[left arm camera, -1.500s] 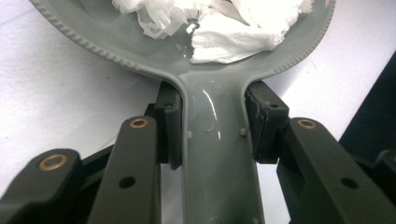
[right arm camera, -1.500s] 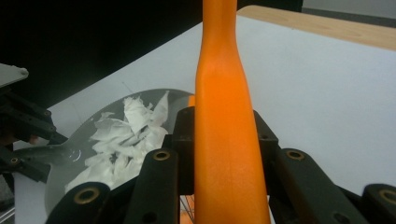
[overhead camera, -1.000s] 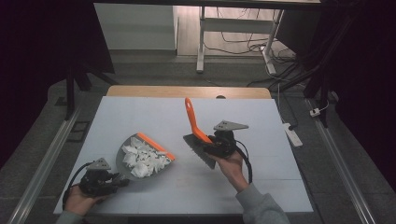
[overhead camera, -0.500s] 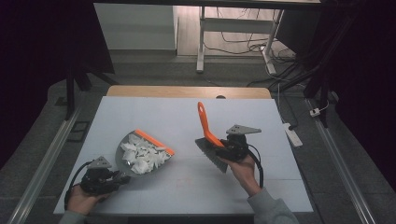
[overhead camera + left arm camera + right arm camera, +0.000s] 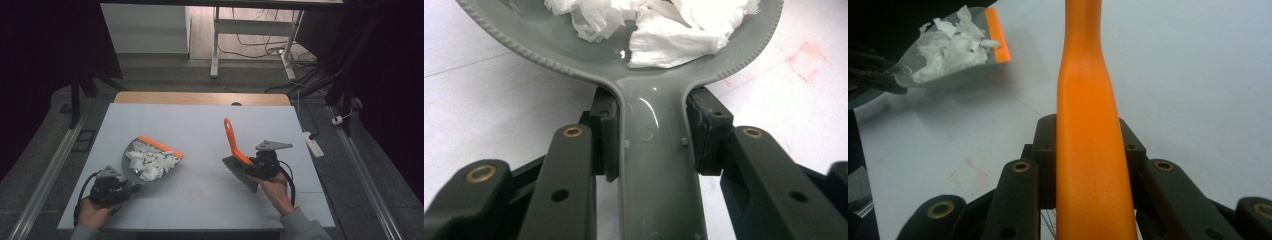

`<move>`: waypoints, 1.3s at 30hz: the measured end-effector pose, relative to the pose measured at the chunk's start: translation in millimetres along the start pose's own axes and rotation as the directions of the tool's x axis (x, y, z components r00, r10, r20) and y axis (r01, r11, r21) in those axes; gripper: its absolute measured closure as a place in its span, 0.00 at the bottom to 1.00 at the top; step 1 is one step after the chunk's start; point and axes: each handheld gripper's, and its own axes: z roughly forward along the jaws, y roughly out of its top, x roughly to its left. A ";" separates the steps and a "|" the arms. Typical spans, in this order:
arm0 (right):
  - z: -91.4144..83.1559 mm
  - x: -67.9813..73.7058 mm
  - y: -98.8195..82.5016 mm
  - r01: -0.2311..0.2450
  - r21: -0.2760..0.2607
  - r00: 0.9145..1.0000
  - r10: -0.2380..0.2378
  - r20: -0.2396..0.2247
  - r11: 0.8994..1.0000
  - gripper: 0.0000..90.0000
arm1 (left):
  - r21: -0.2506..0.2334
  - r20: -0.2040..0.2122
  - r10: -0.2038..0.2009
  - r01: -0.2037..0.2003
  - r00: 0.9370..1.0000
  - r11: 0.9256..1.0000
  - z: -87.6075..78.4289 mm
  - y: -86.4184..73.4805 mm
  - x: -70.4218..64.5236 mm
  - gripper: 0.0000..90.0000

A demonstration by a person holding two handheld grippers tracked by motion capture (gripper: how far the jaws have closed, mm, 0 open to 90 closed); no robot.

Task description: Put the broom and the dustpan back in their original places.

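Since a second ago our right gripper (image 5: 252, 167) has carried the brush (image 5: 239, 162) toward the right side of the table (image 5: 200, 120) and a little nearer to us, while the left gripper (image 5: 117, 189) and the dustpan (image 5: 150, 160) have kept their place. We see the right gripper's jaws clamped on the brush's orange handle (image 5: 1090, 145), one pad on each side of it in the right gripper view, with the handle running straight up between them. From the high view the handle rises tilted toward the far left and the grey bristle head sits low at the table's right front, just in front of our right hand (image 5: 275, 187). Whether the bristles touch the surface we cannot tell. Our left gripper's jaws are closed on the dustpan's grey handle (image 5: 659, 165), and the pads press its two edges in the left gripper view. That pan lies at the left front of the table, its orange lip (image 5: 160, 146) on the far side, and it is heaped with white crumpled paper scraps (image 5: 149, 162). Brush and dustpan stand well apart, with bare white tabletop between them. Our left hand (image 5: 92, 212) rests at the table's near left corner.
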 end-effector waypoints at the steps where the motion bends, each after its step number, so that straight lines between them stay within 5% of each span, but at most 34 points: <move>1: -2.1 -1.7 -1.5 -0.003 0.004 1.000 0.003 0.003 1.000 0.78 | 0.000 -0.005 -0.007 0.007 1.000 1.000 0.9 0.3 -0.2 0.69; 15: -24.6 -19.6 -19.4 -0.055 0.046 0.998 0.055 0.015 0.997 0.78 | -0.031 -0.066 -0.124 0.122 0.990 0.992 15.0 9.9 -2.9 0.69; 27: -15.1 -25.7 -29.3 -0.116 0.128 0.993 0.117 -0.001 0.985 0.78 | -0.061 -0.108 -0.228 0.222 0.968 0.973 26.6 18.0 4.6 0.69; 37: -6.0 -43.7 -33.2 -0.166 0.179 0.986 0.159 0.053 0.970 0.78 | -0.060 -0.162 -0.297 0.291 0.941 0.955 39.1 23.2 8.7 0.69; 39: -5.5 -46.9 -33.0 -0.169 0.187 0.985 0.162 0.054 0.968 0.78 | -0.046 -0.166 -0.295 0.291 0.941 0.956 43.0 24.6 9.4 0.69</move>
